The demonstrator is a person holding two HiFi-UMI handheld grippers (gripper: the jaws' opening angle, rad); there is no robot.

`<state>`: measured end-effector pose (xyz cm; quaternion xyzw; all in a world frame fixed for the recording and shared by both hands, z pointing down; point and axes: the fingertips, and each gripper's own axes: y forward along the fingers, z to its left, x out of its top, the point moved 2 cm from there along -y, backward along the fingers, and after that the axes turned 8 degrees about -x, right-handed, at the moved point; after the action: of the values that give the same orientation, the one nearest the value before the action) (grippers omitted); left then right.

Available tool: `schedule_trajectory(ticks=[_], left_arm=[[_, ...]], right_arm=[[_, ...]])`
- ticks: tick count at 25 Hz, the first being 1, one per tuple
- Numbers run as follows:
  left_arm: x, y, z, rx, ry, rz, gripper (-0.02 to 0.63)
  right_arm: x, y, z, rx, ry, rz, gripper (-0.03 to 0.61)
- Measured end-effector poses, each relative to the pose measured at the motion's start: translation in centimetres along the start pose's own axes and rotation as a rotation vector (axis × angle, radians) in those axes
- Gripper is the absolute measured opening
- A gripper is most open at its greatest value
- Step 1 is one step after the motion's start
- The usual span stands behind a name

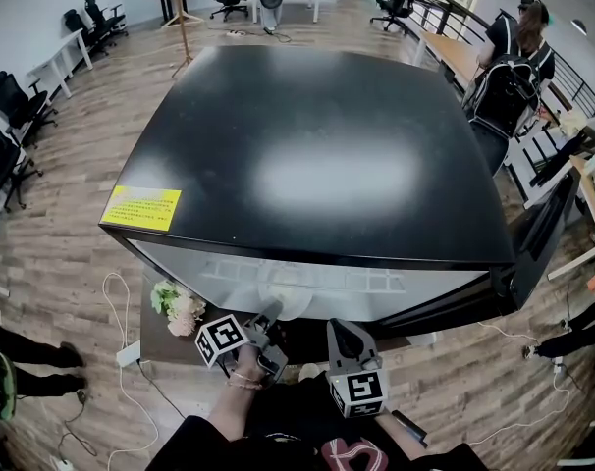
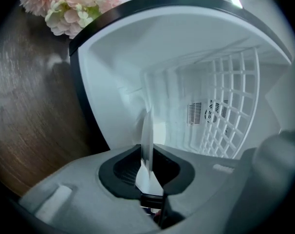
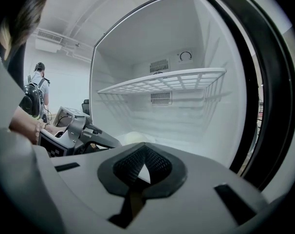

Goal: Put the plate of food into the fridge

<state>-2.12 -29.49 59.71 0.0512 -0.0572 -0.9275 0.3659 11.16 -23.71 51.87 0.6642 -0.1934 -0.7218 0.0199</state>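
Note:
The black fridge [image 1: 317, 145] stands open, its white inside [image 3: 152, 106] bare except for a wire shelf [image 3: 162, 84]. My left gripper [image 1: 270, 314] is shut on the rim of a white plate [image 1: 290, 303] and holds it just inside the fridge's mouth. In the left gripper view the plate [image 2: 147, 135] shows edge-on between the jaws of the left gripper [image 2: 147, 172]; no food on it is visible. The right gripper view shows the left gripper [image 3: 82, 133] and the plate [image 3: 130, 138] low in the fridge. My right gripper [image 1: 343, 334] [image 3: 142, 167] hovers beside it at the opening, shut on nothing.
The fridge door [image 1: 535, 238] hangs open at the right. A bunch of pink flowers [image 1: 177, 305] [image 2: 64, 4] sits on a brown table [image 1: 160, 343] left of the fridge. A person with a backpack [image 1: 513, 67] stands far behind. A white cable [image 1: 116, 332] runs over the floor.

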Motion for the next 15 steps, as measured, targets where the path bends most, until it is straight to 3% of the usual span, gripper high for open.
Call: schedule_trajectory(ticks=[11, 15], left_arm=[[0.5, 0.9, 1.1, 0.052, -0.06, -0.04, 0.048], [0.4, 1.0, 1.3, 0.099, -0.019, -0.035, 0.043]], right_arm=[[-0.4, 0.3, -0.4, -0.001, 0.013, 0.008, 0.008], [-0.5, 0.3, -0.5, 0.002, 0.018, 0.005, 0.008]])
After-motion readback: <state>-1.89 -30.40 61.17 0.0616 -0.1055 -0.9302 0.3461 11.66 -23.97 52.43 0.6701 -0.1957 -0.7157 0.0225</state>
